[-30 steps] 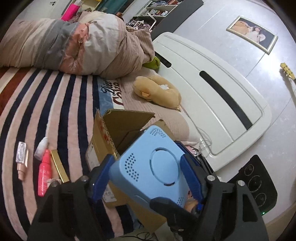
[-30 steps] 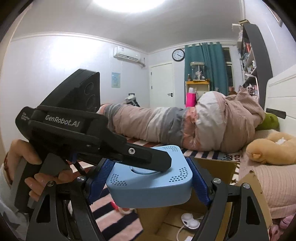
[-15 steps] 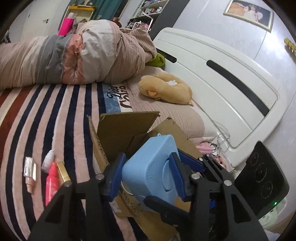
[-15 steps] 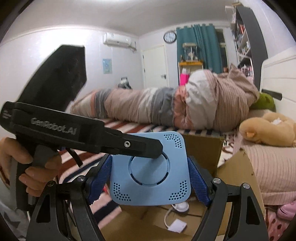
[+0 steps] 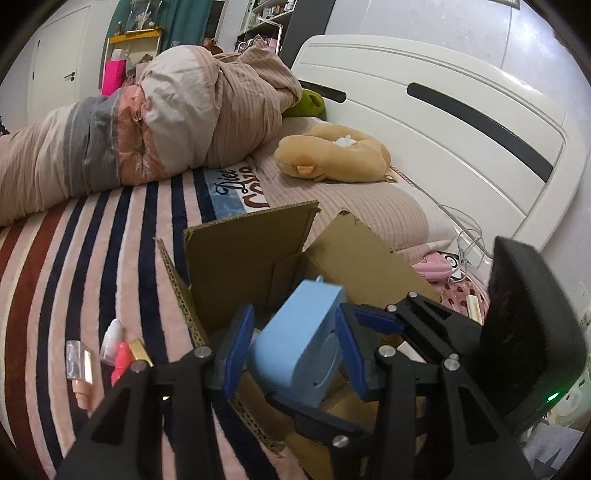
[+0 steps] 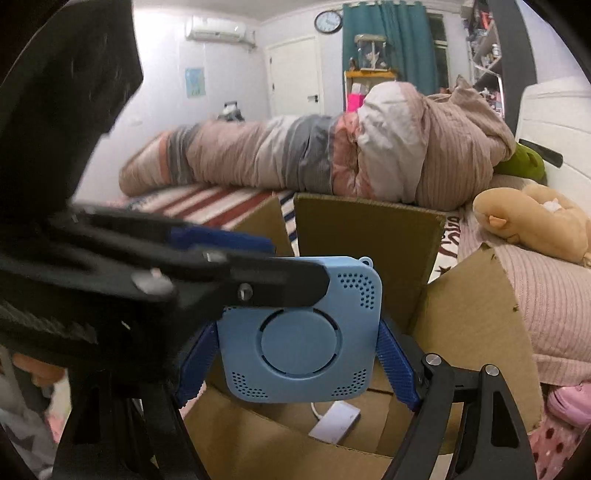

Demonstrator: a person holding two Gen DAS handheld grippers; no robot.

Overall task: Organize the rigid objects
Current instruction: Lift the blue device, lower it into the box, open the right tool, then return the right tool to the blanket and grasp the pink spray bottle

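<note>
Blue ribbed pads line both tools we hold. In the right wrist view, the right hand-held gripper (image 6: 297,354) is clamped on the light blue device (image 6: 301,328), one pad pressed against each side. The device is a rounded plastic square with a round disc at its middle, patches of small dots at its corners and a small loop at its 1 o'clock corner. It hangs upright over the open cardboard box (image 6: 369,243), not resting on anything we can see.

The left hand-held gripper (image 5: 291,352) has its pads apart on either side of the same device (image 5: 295,350), which this view shows edge-on; we cannot tell whether they touch it. The black body of the other tool fills the 4 o'clock part of the left view and the 9 o'clock part of the right view.

Only the right view looks into the box, where a small white adapter (image 6: 334,422) with a cable lies on the bottom. Only the left view shows, at 8 o'clock beside the corrugated box (image 5: 251,247), a cluster of small things on the striped blanket (image 5: 74,258): a clear bottle (image 5: 79,365), a white bottle (image 5: 110,338), a pink tube (image 5: 121,360) and a gold stick (image 5: 140,350).

Beyond the box, the blanket carries writing in script, "Diet" (image 5: 236,182). A tan plush toy (image 5: 332,158) lies at 1 o'clock on a ribbed pink cover by the white headboard (image 5: 424,122), and a rolled quilt (image 5: 147,125) stretches across 11 o'clock. The right view alone shows a wall clock (image 6: 328,21) and an air conditioner (image 6: 220,32).
</note>
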